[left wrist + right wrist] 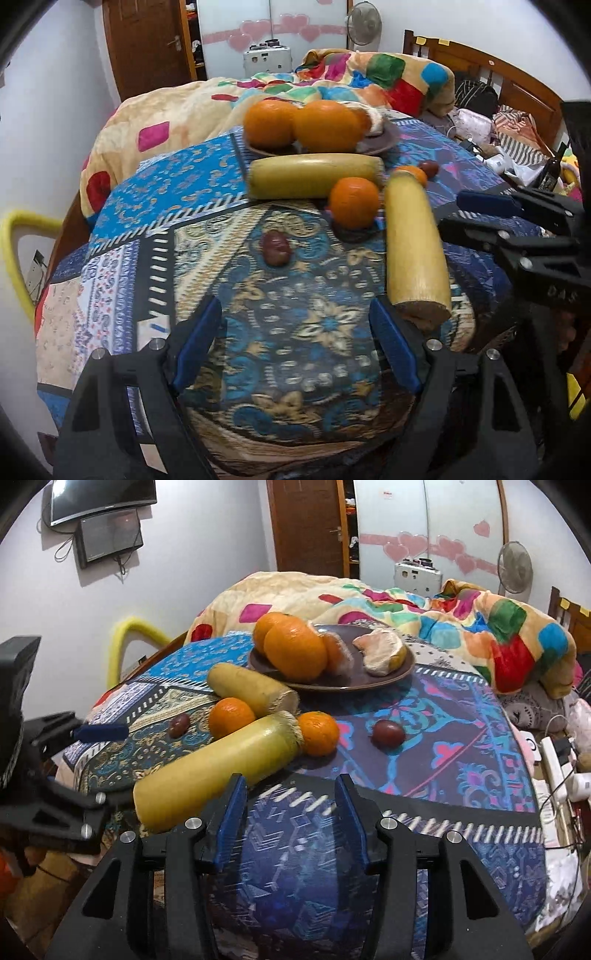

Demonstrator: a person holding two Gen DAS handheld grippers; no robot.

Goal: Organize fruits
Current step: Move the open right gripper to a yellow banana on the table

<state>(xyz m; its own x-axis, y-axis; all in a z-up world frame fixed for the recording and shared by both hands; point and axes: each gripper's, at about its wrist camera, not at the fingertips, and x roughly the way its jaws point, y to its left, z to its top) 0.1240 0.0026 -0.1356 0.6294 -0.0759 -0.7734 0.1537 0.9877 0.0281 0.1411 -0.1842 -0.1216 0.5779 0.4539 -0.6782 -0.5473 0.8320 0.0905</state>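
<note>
On the patterned cloth [461,716] that covers the round table, most of the fruit lies loose in front of a brown plate [402,666] at the far side, which already holds two large oranges [295,648] and a peeled piece. Two yellow cane-like sticks [413,243] lie crossed near the middle, with two small tangerines [354,202] touching them and a dark red date [275,247] on either side.

The left gripper [295,343] hovers low over bare cloth, jaws wide apart and holding nothing; the nearer date sits ahead of it, slightly left of centre. The right gripper [291,819] is likewise spread and empty, its left finger just beside the near end of the closer stick.

The step in hand seems to be a first pick. For the left, the date is the likeliest target: it is small and round, so the fingers should come down either side of it, close to the cloth, and close gently so it does not squirt out. The tangerine leaning on the sticks is better lifted straight up, lest the sticks roll. The two grippers sit near each other, so one should wait while the other reaches.
</note>
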